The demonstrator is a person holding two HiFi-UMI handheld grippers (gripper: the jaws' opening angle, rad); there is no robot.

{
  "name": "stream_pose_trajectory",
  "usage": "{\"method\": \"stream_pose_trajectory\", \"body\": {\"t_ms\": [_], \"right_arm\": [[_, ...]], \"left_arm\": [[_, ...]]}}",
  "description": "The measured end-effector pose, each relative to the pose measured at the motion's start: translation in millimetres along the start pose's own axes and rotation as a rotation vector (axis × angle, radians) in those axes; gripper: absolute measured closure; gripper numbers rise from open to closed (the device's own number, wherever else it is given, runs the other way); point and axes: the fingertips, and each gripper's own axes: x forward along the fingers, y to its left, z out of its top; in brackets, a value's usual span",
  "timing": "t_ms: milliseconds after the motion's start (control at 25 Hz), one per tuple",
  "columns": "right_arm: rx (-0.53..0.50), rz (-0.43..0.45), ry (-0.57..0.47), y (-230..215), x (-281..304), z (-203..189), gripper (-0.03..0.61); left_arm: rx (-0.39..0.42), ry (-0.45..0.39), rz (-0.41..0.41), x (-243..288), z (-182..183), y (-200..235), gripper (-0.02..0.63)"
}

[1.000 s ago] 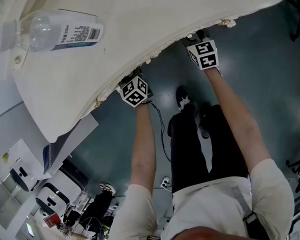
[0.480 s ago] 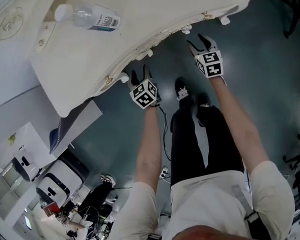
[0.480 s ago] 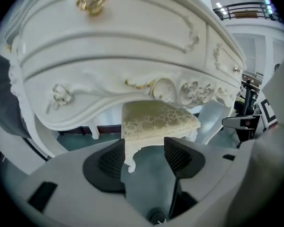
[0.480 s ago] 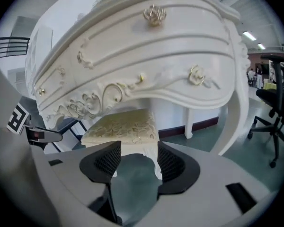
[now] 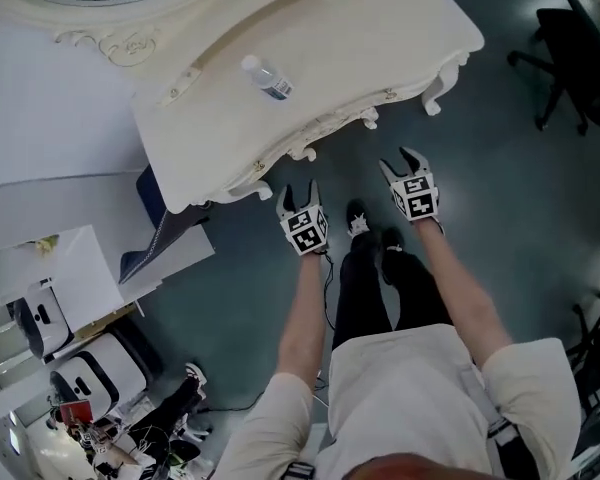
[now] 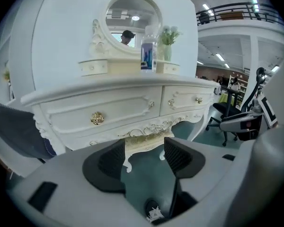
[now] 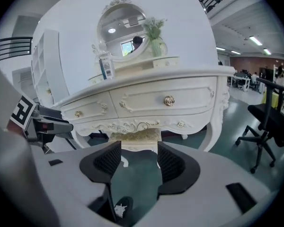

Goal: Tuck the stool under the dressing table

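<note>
The cream dressing table (image 5: 310, 58) fills the top of the head view. Its stool (image 6: 143, 140), with a pale patterned cushion and white carved legs, stands under the table's front apron; the right gripper view shows the stool (image 7: 135, 137) there too. From the head view only white feet show at the table's edge. My left gripper (image 5: 298, 190) hangs open over the floor, a short way in front of the table, nothing between its pads (image 6: 112, 161). My right gripper (image 5: 400, 163) is open and empty as well, level with the left one and apart from the stool.
A clear water bottle (image 5: 267, 78) stands on the table top, below an oval mirror (image 6: 132, 18) and a flower vase (image 7: 155, 44). A black office chair (image 5: 580, 58) is at the right. White equipment (image 5: 90, 378) and a dark panel (image 5: 155, 228) crowd the left. The person's feet (image 5: 365, 218) are below the grippers.
Both grippers have come out from under the table's edge, back and upward. The head camera has risen, so the whole table top now shows.
</note>
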Motion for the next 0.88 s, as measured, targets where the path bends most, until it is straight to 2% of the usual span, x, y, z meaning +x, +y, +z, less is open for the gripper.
{"method": "stream_pose_trajectory", "body": {"t_ms": [160, 280, 360, 520, 720, 800, 880], "right_arm": [[0.038, -0.003, -0.003, 29, -58, 16, 0.33], [0.06, -0.005, 0.001, 46, -101, 15, 0.33], [0.04, 0.007, 0.007, 59, -123, 13, 0.33], [0.031, 0.019, -0.007, 69, -157, 22, 0.33], [0.04, 0.018, -0.04, 92, -192, 27, 0.33], [0.008, 0.067, -0.042, 110, -201, 29, 0.33], [-0.038, 0.119, -0.029, 124, -203, 28, 0.33]], "left_arm": [[0.014, -0.02, -0.018, -53, 30, -13, 0.342], [-0.004, -0.034, -0.023, -90, 44, -27, 0.342], [-0.015, -0.025, -0.019, -115, 46, -32, 0.342], [-0.097, -0.009, 0.021, -160, 39, -34, 0.341], [-0.128, -0.014, 0.02, -204, 32, -31, 0.341], [-0.113, -0.027, 0.004, -217, 33, -36, 0.341], [-0.052, -0.026, -0.021, -220, 31, -47, 0.341]]}}
